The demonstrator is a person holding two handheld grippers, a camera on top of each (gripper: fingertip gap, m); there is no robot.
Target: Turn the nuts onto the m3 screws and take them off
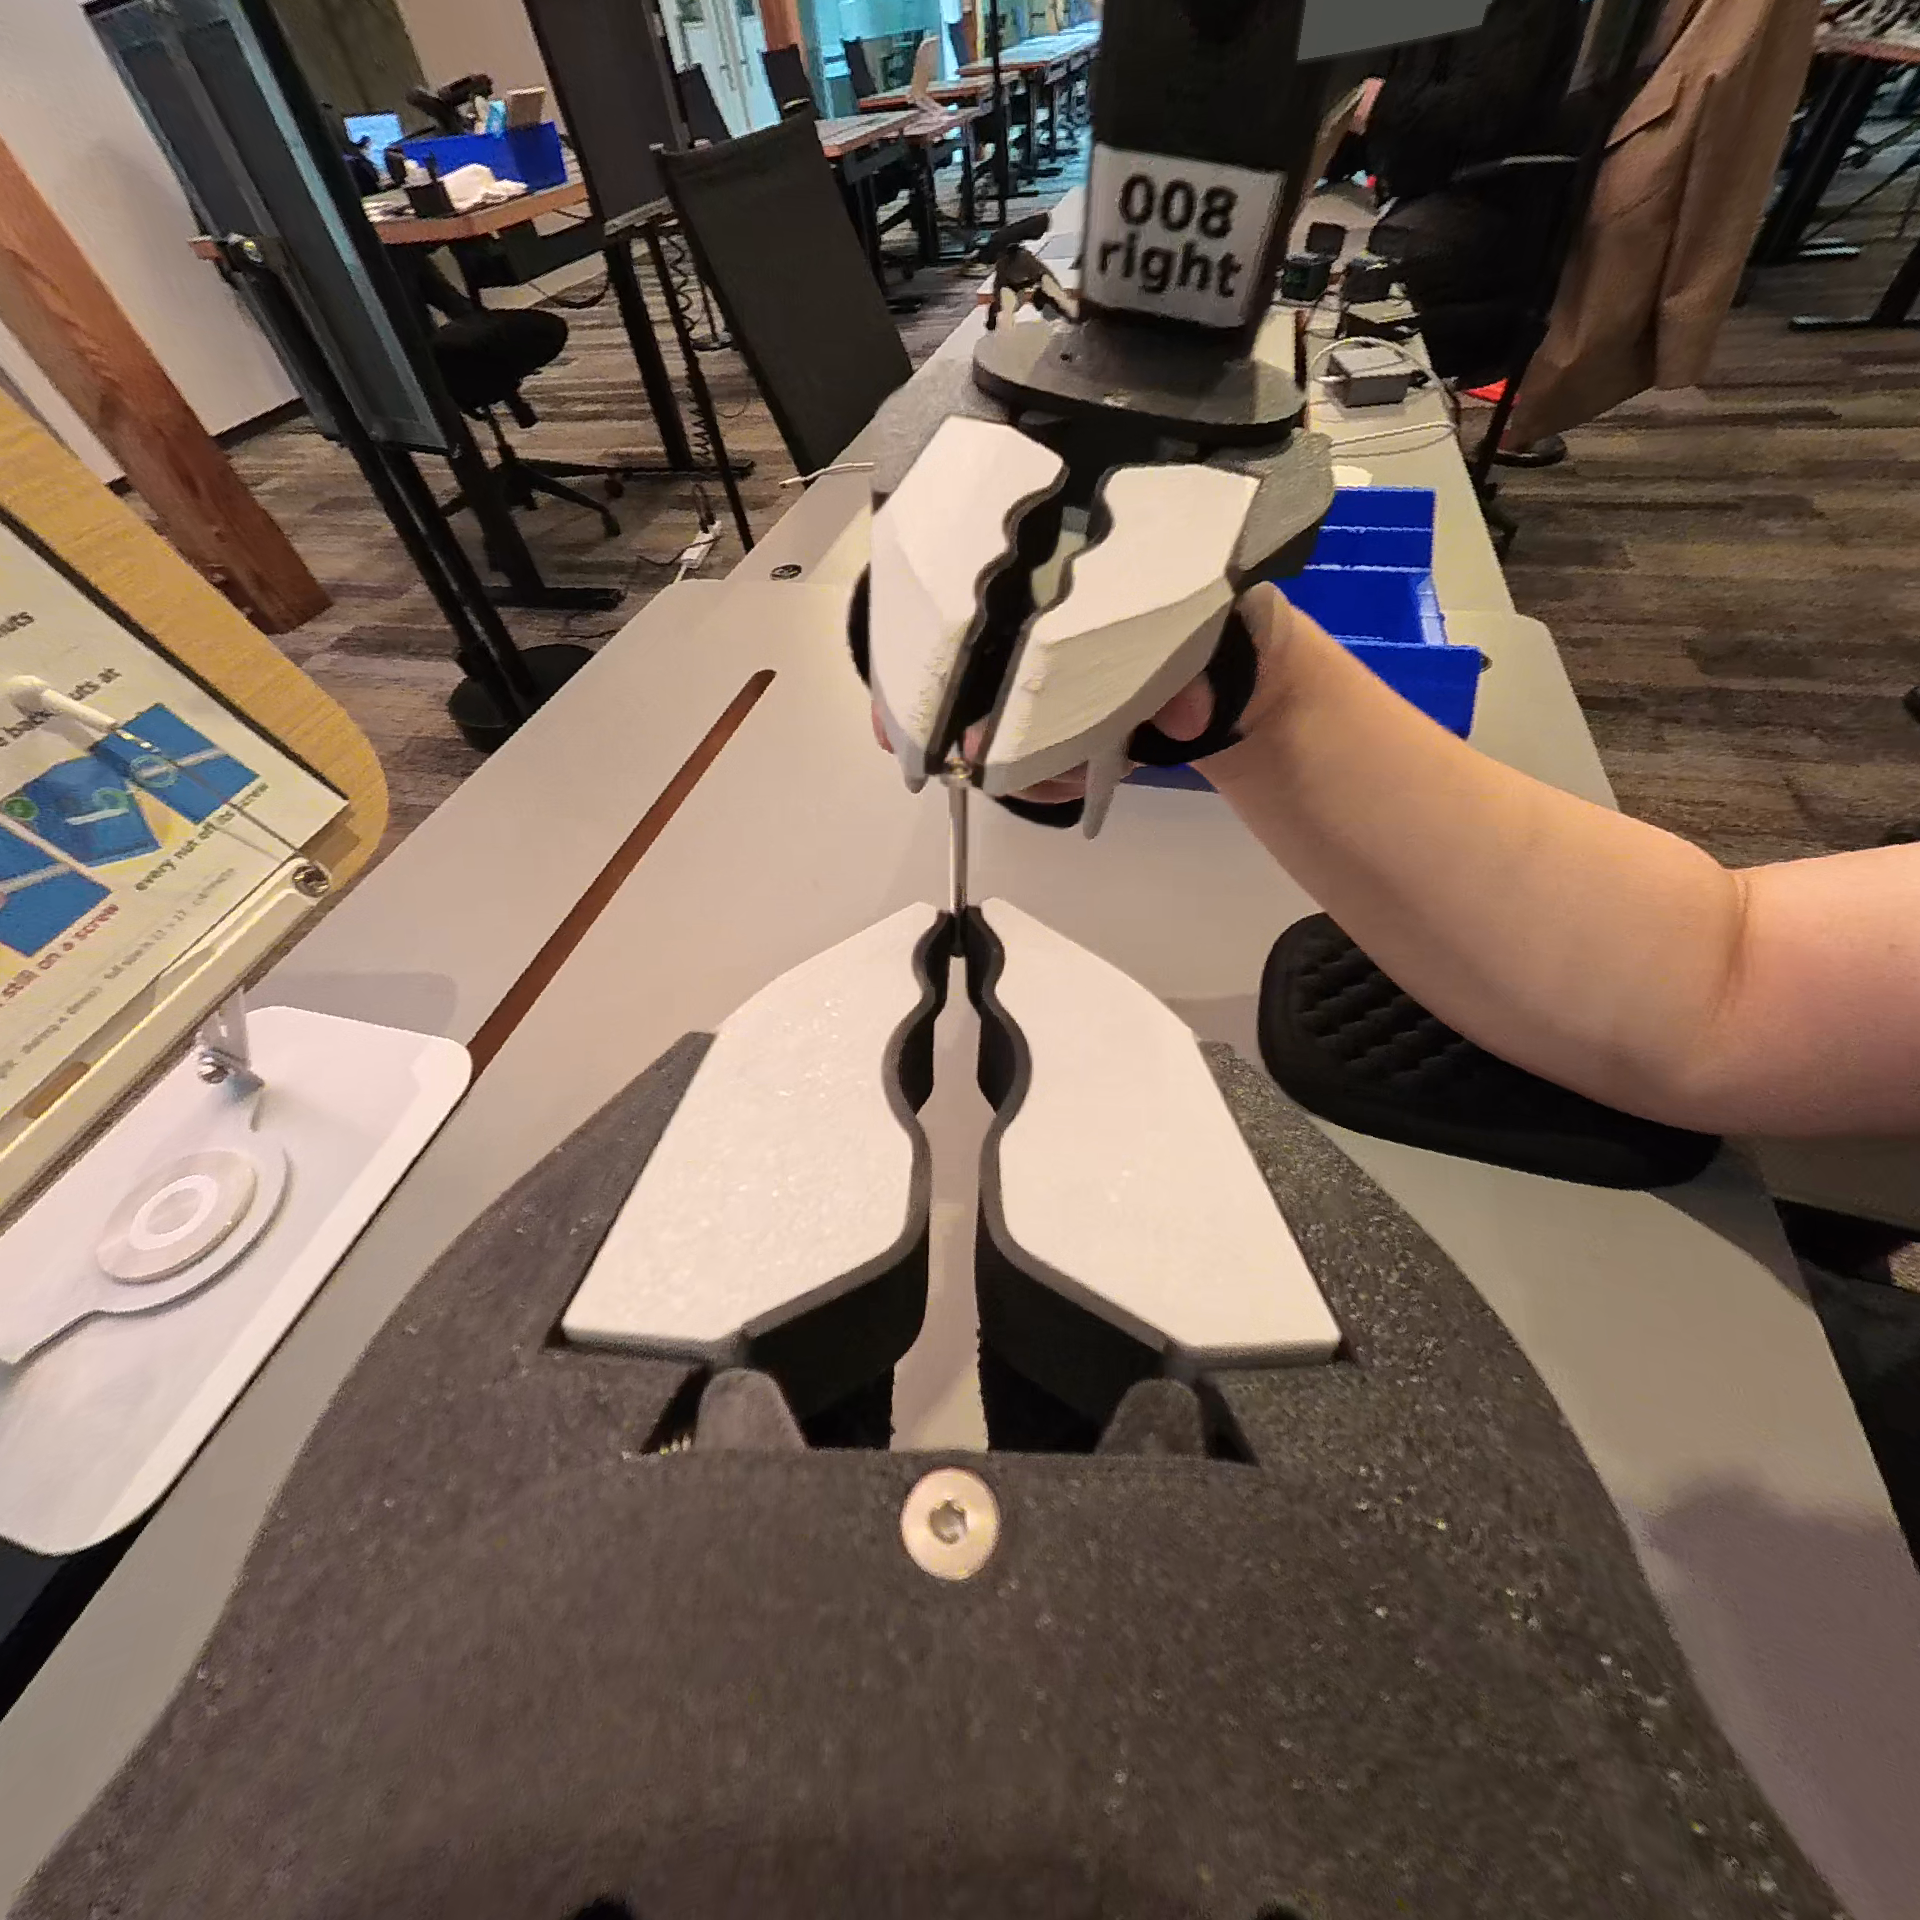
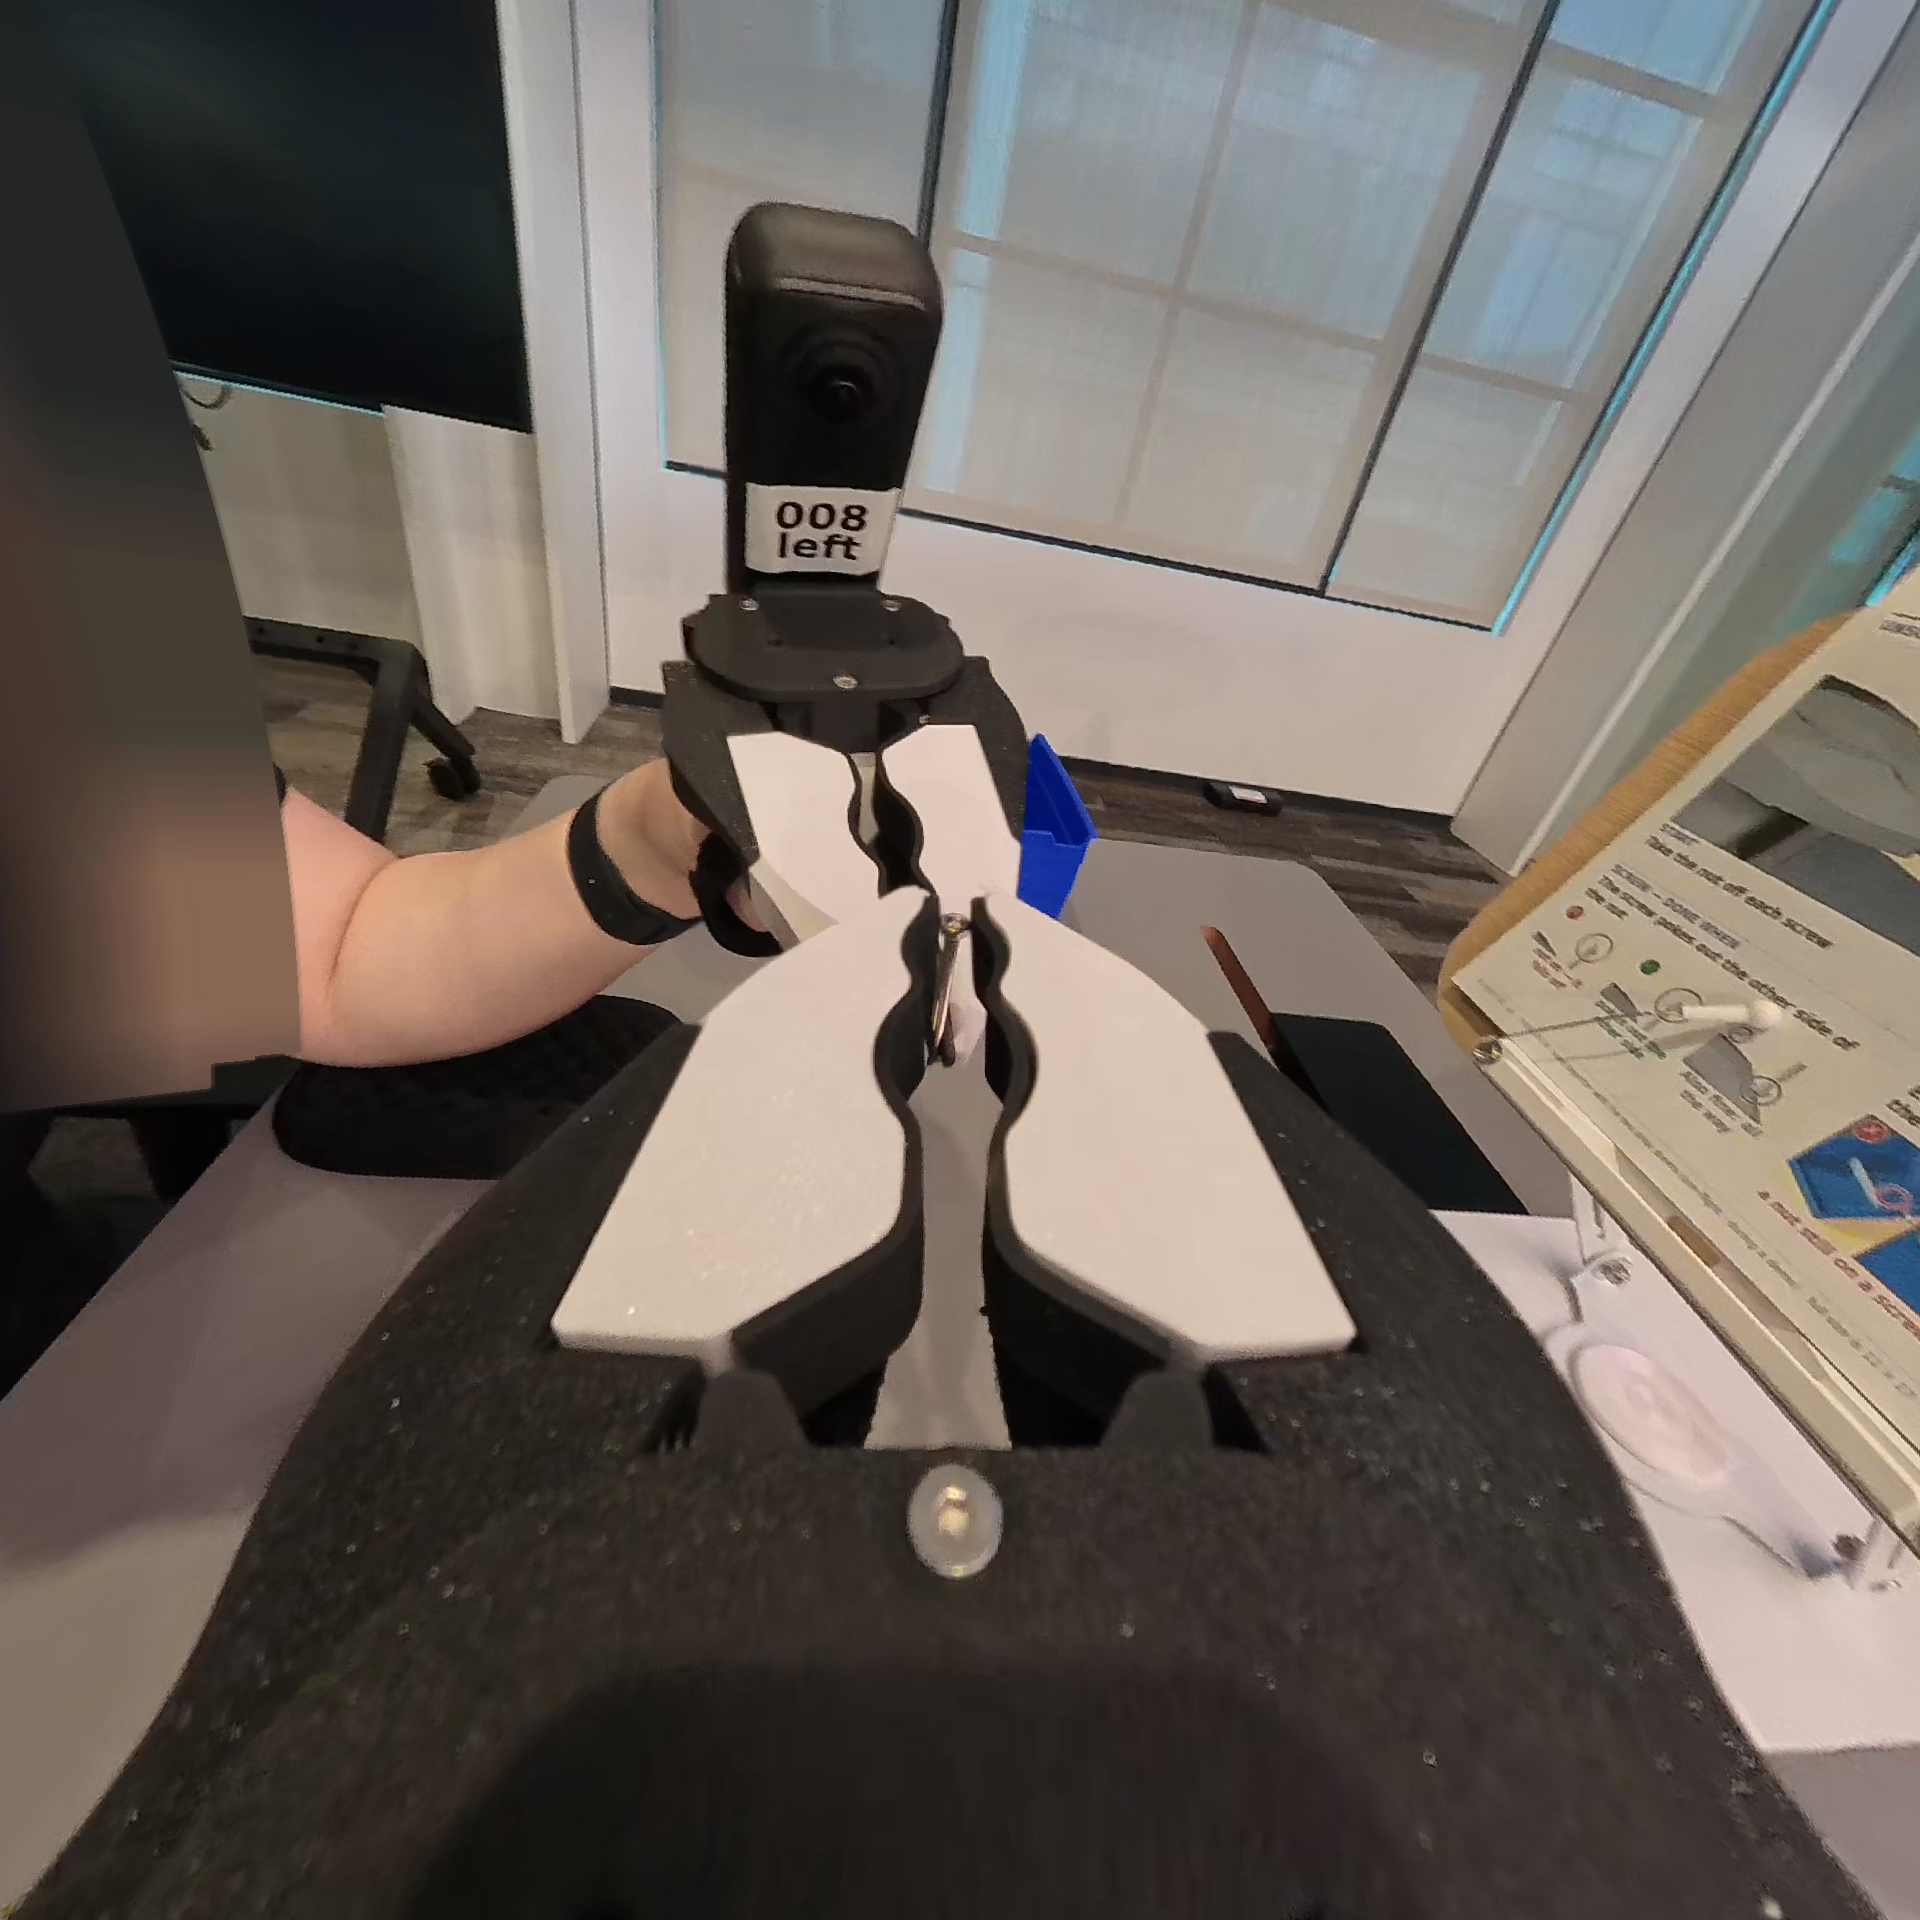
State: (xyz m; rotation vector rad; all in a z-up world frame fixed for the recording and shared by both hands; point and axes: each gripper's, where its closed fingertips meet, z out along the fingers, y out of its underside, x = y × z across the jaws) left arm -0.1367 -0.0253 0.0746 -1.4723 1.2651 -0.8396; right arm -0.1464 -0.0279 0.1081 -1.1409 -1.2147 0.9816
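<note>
- Silver metal screw (image 1: 962,847), thin and long, up in the air over the table, pinched at both ends.
- Left gripper (image 1: 961,920) closed tight on the near end; right gripper (image 1: 954,767) closed tight on the far end, on a small metal bit there. Nut or screw head: cannot tell.
- Only in the left wrist view: a long room with dark desks and black chairs (image 1: 779,312), a brown wood-look floor, blue bins (image 1: 1371,582) on the table behind the right hand (image 1: 1226,675).
- Only in the right wrist view: big windows (image 2: 1247,312) with white frames, a black camera (image 2: 831,353) on top of the left gripper, a black band (image 2: 613,883) on the wrist.
- In both views: a slanted board with a picture sheet (image 2: 1714,1039) at the side, on a white base (image 1: 260,1195).
- Smooth grey table (image 1: 727,831) with a long thin slot in it.
- Black bumpy pad (image 1: 1455,1060) under the forearm.
- White fingers (image 1: 790,1122), flat on top, with wavy black inner edges.
- Rough, speckled black gripper bodies, each with one shiny round bolt (image 1: 951,1525) in the middle.
</note>
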